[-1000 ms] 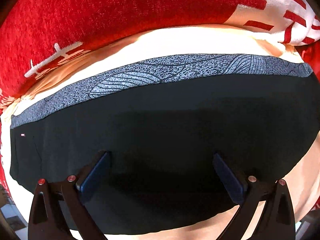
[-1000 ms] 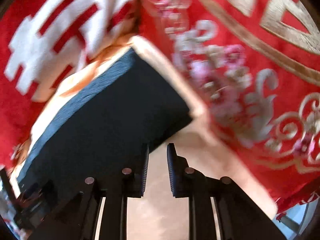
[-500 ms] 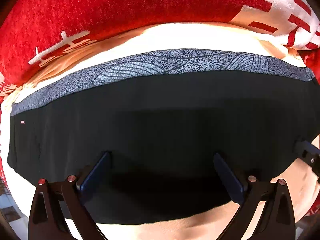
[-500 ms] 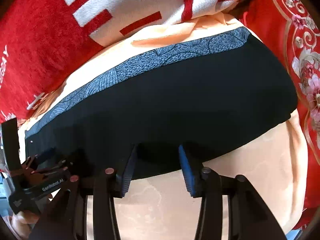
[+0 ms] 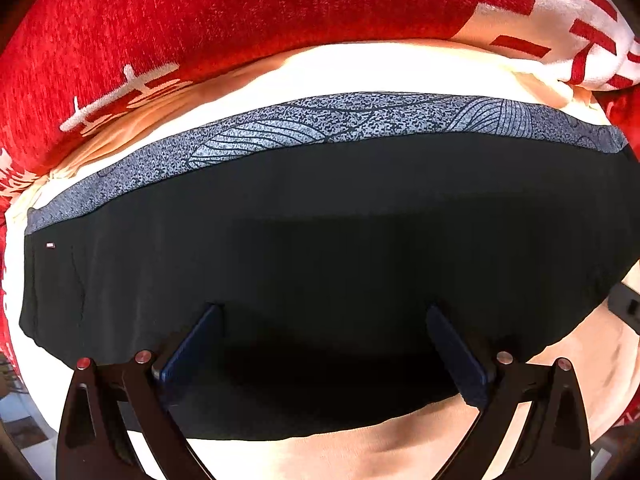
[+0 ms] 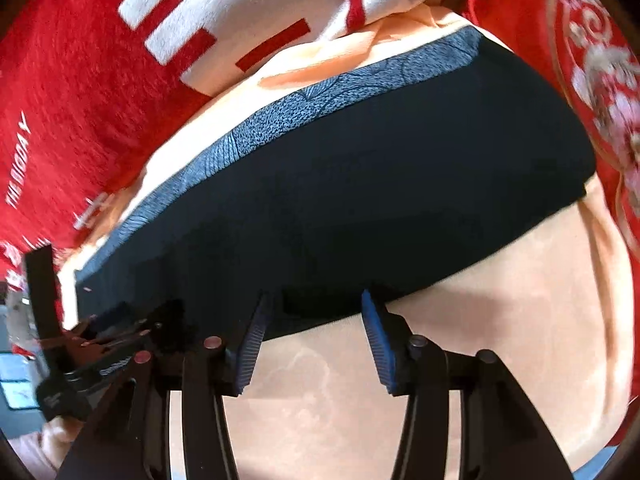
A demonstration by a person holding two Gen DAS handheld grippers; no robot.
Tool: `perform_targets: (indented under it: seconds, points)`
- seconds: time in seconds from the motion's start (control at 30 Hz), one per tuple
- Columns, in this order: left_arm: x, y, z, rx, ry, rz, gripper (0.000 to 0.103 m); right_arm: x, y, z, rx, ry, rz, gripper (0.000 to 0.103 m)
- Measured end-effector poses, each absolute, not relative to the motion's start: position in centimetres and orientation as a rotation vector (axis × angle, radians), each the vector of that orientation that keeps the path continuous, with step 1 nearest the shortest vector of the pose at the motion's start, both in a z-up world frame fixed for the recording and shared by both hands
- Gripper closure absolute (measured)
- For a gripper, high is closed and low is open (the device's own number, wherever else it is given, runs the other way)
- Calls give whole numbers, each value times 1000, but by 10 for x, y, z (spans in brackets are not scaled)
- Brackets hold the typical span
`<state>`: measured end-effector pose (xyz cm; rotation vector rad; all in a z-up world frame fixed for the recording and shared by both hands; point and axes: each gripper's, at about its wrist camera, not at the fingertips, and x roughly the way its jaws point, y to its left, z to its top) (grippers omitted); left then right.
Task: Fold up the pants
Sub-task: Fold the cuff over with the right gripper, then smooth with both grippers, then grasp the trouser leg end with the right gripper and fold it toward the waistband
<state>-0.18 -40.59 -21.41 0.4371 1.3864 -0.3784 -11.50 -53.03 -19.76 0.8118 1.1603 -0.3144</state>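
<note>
I see a red blanket [image 5: 240, 28] with white characters lying beyond the pants [image 5: 320, 248], and under the pants there is a peach-coloured sheet [image 6: 500, 300]. The pants are black and are folded into a wide flat band on this sheet. Their grey patterned waistband [image 5: 360, 120] runs along the far edge of the pants, on the side of the blanket.

My left gripper [image 5: 322, 320] is above the near part of the pants and points down on them. Its jaws are spread wide, and only flat black cloth lies under them; the pads do not press anything.

My right gripper [image 6: 314, 312] is at the near edge of the pants, toward their right end. Its jaws are opening now. The hem of the pants lies between the blue pads [image 6: 380, 344], but they do not pinch it.

A small tag [image 5: 50, 245] sits at the left end of the pants, just under the waistband.
</note>
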Motion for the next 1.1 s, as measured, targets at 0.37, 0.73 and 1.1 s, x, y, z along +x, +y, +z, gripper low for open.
perform_targets:
  seconds: [0.37,0.73,1.1]
  points:
    - [-9,-420,-215,481,1366,-364,0,-183,-572,-208,1034,983,-352,51]
    - [-12,-440,-199,486,1343,-381,0,-213,-587,-235,1173,896,-361,50]
    - [-35,-495,-207,476,1340,-500,0,-224,-609,-250,1297,723,-355,50]
